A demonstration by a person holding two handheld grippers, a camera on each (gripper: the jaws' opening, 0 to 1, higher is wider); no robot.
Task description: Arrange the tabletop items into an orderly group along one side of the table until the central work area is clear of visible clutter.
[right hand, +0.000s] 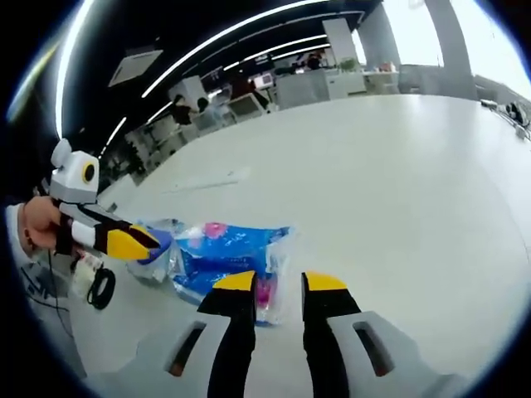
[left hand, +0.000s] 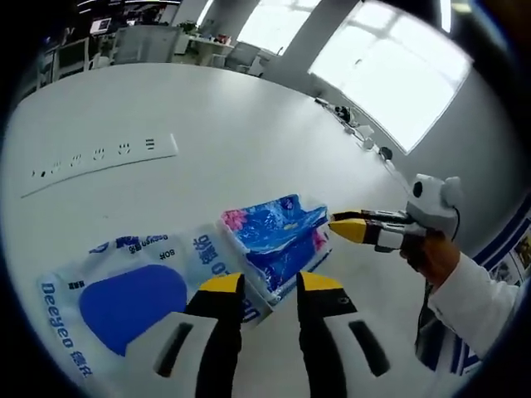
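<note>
A blue floral-printed plastic packet point(left hand: 278, 240) lies on the white table point(left hand: 249, 124), overlapping a larger white and blue "Deeyeo" packet point(left hand: 133, 303). My left gripper point(left hand: 270, 283) is open, and the floral packet's near corner reaches in between its yellow tips. The right gripper point(left hand: 348, 229) comes in from the right, its yellow tip at the packet's far edge. In the right gripper view the same floral packet point(right hand: 224, 253) lies just ahead of my open right gripper point(right hand: 280, 283), with one corner between the tips. The left gripper point(right hand: 137, 243) enters from the left at the packet's other end.
A white power strip point(left hand: 99, 156) lies flat further up the table, also visible as the strip point(right hand: 207, 180). Small items point(left hand: 361, 133) sit at the table's far edge by the window. A black cable coil point(right hand: 99, 286) hangs beside the table. Office desks stand behind.
</note>
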